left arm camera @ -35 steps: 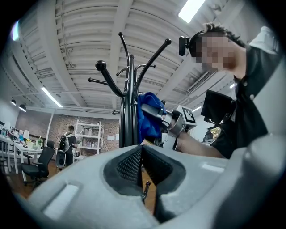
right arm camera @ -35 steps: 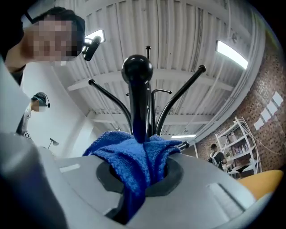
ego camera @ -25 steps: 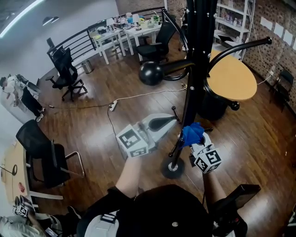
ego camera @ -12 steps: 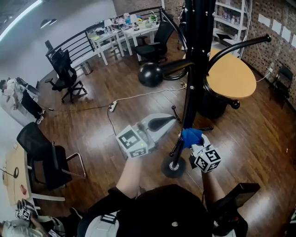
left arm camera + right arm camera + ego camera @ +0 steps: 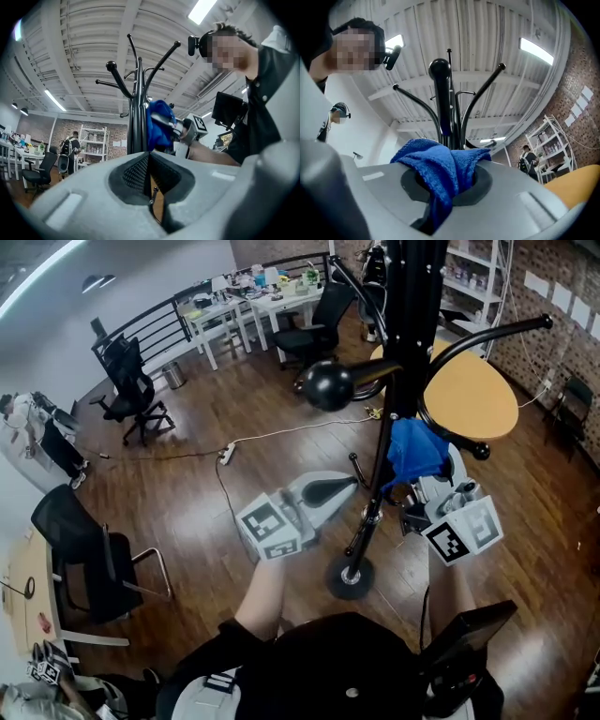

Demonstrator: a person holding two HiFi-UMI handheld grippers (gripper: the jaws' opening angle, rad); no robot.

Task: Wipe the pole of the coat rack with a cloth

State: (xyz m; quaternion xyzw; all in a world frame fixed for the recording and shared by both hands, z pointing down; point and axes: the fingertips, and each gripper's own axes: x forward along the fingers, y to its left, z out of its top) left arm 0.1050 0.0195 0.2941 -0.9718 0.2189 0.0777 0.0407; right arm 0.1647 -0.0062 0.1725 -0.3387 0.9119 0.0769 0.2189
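**Head view, steeply down.** The coat-rack pole [image 5: 408,334] stands at centre. Its top is cut off by the frame edge, and its round base [image 5: 350,577] rests on the wood floor.

- **Right claw** [image 5: 419,468]: closed on the blue cloth [image 5: 415,448] and holding it against the pole's right side. The cloth covers the claw's tips.
- **Left claw** [image 5: 349,484]: shut with nothing in it, just left of the pole.
- **Surroundings:** a round yellow bench [image 5: 478,409] stands behind the pole, and a hook's ball end [image 5: 328,385] projects to the pole's left.

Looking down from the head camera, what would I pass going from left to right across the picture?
A black office chair → left tool → coat rack pole → right tool, gripping the blue cloth.
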